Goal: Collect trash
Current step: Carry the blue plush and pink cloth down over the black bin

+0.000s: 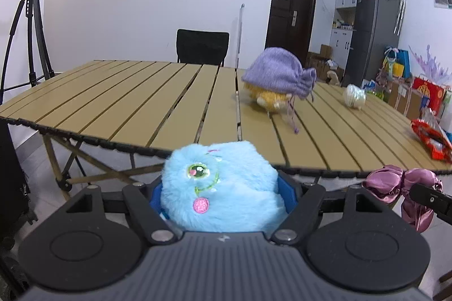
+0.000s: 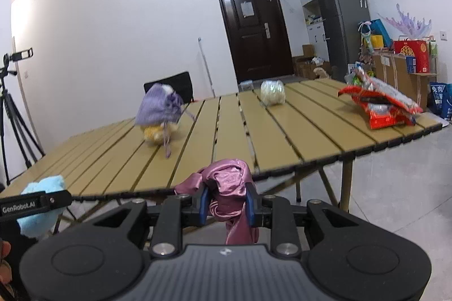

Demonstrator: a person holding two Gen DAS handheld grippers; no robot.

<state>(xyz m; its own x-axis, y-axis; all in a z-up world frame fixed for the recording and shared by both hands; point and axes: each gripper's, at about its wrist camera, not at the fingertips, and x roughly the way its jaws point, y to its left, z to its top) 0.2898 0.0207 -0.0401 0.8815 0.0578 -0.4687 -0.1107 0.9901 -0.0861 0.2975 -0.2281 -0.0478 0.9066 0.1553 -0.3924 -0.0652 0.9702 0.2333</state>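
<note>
My left gripper [image 1: 223, 196] is shut on a fluffy blue plush toy [image 1: 220, 188] and holds it in front of the table's near edge. My right gripper [image 2: 226, 202] is shut on a crumpled pink satin cloth [image 2: 226, 188], also off the table's near edge; the cloth shows in the left wrist view [image 1: 401, 188] too. On the slatted table [image 2: 282, 137] lie a red snack wrapper [image 2: 381, 103], a crumpled clear plastic ball [image 2: 272, 92] and a yellow plush under a purple knit pouch [image 2: 159, 109].
A black chair [image 1: 202, 47] stands behind the table. A tripod [image 1: 28, 27] stands at the far left. A fridge [image 2: 339, 7], boxes and gift bags [image 2: 409, 58] line the right wall. A dark door [image 2: 254, 30] is at the back.
</note>
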